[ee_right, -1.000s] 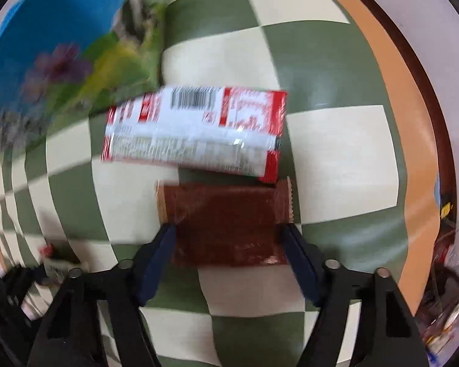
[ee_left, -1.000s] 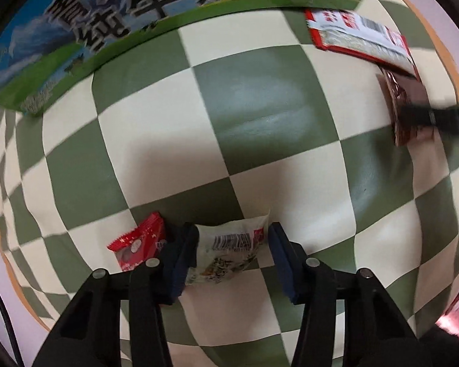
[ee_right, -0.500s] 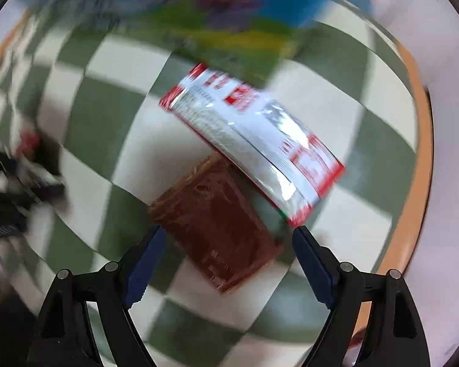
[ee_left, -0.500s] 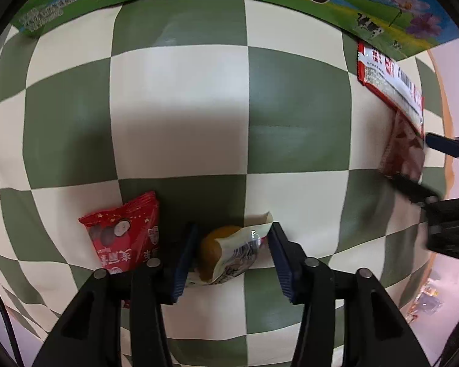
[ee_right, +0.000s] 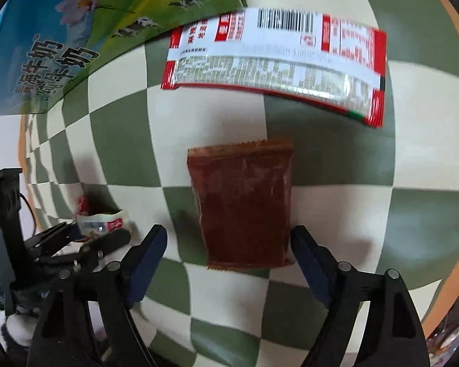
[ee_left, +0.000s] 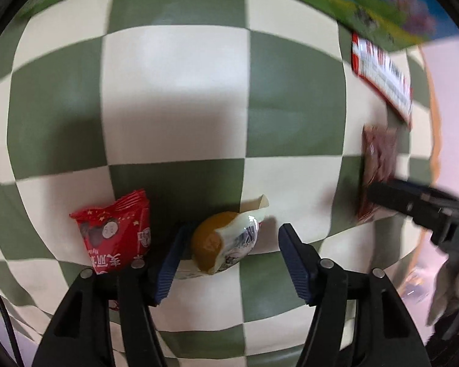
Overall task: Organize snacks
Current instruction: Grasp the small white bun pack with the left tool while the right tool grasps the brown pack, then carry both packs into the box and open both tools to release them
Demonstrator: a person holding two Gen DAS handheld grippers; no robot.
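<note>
**Both grippers spread over their packets, neither gripped**

Nearest the left gripper [ee_left: 229,255], a small bun packet [ee_left: 226,241] lies on the checked cloth [ee_left: 174,91] between the parted fingers. The left pad touches or nearly touches it at 9 o'clock; the right pad stands clear at 3. A second ago the packet showed its printed back flat; now it is rolled part-way, with the orange-brown bun showing through clear film and one flap curled up at 1 o'clock. Half a second ago the fingers framed it more tightly, so the grip looks loosened or not yet made. Just beside it at 9 o'clock lies a red packet [ee_left: 116,232], glossy and crimped at its top edge.

In the right wrist view, the right gripper [ee_right: 226,244] is also spread, a brown sachet [ee_right: 244,205] between its fingers. The sachet's lower right corner is close to the right pad. The sachet has turned: a second ago its long side lay across the fingers, now it runs away from them, which I judge an easier pinch across its narrow width. It is flat, matte-translucent, with a serrated top.

Beyond it at 12 o'clock lies a long red-and-white wrapper [ee_right: 275,61], shiny, barcode up. At 10 to 11 o'clock sits a milk carton [ee_right: 76,30], printed card.
</note>
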